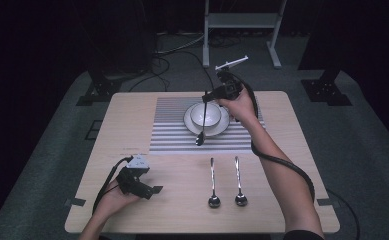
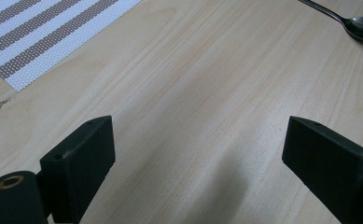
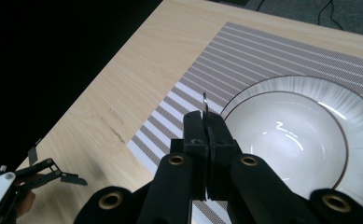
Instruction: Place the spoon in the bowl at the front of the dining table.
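My right gripper [image 1: 206, 98] hovers over the back of the table, shut on the handle of a metal spoon [image 1: 201, 131]. The spoon hangs down, its bowl end low over the front rim of a white plate [image 1: 225, 127] that carries a white bowl [image 1: 205, 116]. In the right gripper view the jaws [image 3: 206, 128] are pressed together on the thin spoon handle [image 3: 205, 103], with the bowl [image 3: 286, 140] just beyond. My left gripper [image 1: 152, 191] rests at the table's front left, open and empty; its jaws [image 2: 202, 168] stand wide apart over bare wood.
A striped placemat [image 1: 172, 130] lies under the plate. Two more spoons [image 1: 212, 182] [image 1: 239, 181] lie side by side on the wood near the front, handles pointing away; one spoon [image 2: 361, 25] shows in the left gripper view. A metal stand [image 1: 242, 22] is behind the table.
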Demonstrator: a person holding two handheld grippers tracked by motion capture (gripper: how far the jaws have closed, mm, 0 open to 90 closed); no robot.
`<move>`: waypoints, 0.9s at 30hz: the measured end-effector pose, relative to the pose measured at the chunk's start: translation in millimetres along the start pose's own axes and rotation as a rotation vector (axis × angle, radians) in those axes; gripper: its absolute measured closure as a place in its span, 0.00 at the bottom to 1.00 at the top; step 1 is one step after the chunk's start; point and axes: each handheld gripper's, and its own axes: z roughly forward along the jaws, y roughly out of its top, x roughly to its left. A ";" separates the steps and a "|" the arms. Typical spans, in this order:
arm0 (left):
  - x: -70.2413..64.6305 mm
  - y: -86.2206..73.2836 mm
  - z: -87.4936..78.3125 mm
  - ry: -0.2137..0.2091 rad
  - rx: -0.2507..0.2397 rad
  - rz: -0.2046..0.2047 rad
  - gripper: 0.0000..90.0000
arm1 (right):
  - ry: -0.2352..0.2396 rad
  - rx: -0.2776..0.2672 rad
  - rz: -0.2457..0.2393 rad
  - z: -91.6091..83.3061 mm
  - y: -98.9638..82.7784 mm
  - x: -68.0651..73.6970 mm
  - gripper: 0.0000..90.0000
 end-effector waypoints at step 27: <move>0.0 -0.2 -0.9 -0.011 -0.010 -0.005 0.09 | -0.122 -0.079 0.073 -9.9 31.9 -21.5 0.98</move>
